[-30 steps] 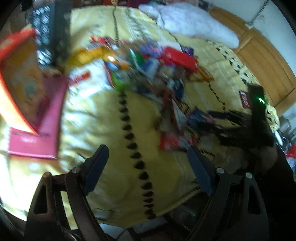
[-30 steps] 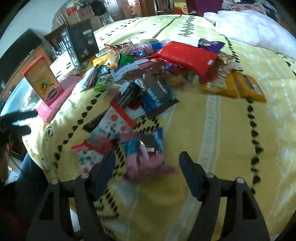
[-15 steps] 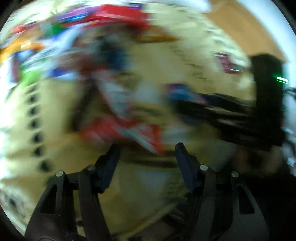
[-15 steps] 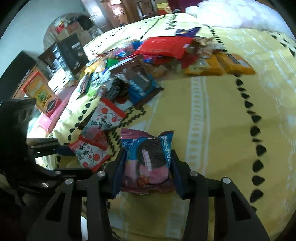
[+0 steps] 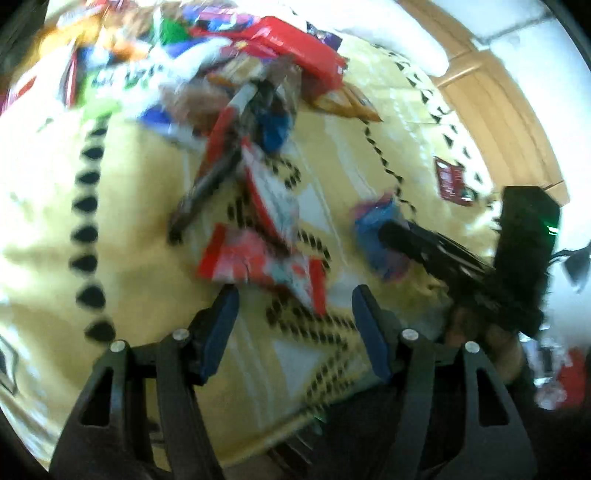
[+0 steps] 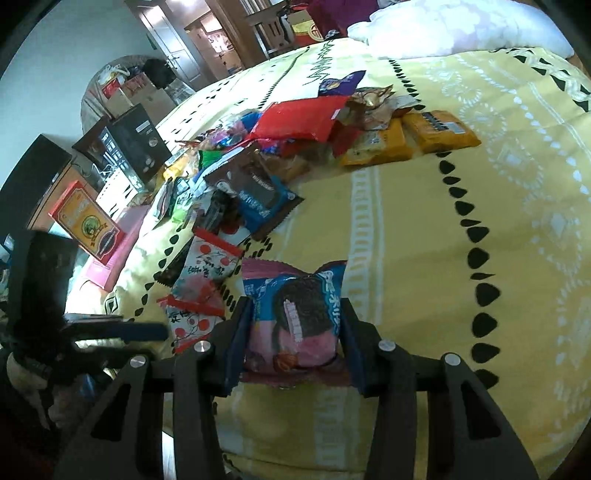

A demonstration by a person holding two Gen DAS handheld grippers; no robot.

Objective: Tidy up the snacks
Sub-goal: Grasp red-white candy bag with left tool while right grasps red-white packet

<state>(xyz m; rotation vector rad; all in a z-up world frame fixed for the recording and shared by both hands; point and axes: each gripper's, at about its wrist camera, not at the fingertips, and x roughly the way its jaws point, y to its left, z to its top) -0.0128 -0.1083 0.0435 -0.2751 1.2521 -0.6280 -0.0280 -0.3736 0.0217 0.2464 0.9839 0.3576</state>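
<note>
- Yellow bedspread point(image 6: 424, 229) carries a loose snack pile point(image 6: 280, 155).
- Right gripper point(image 6: 293, 343) jaws clamp a blue-pink cookie packet point(image 6: 295, 317); print unreadable.
- Left gripper point(image 5: 295, 325) jaws part-open, empty; red-white packet point(image 5: 258, 262) just ahead.

You've got a bed with a yellow patterned cover point(image 6: 424, 221); a heap of colourful plastic snack packets point(image 6: 280, 147), two orange packs point(image 6: 402, 140) and a white pillow point(image 6: 461, 29) lie on it.
</note>
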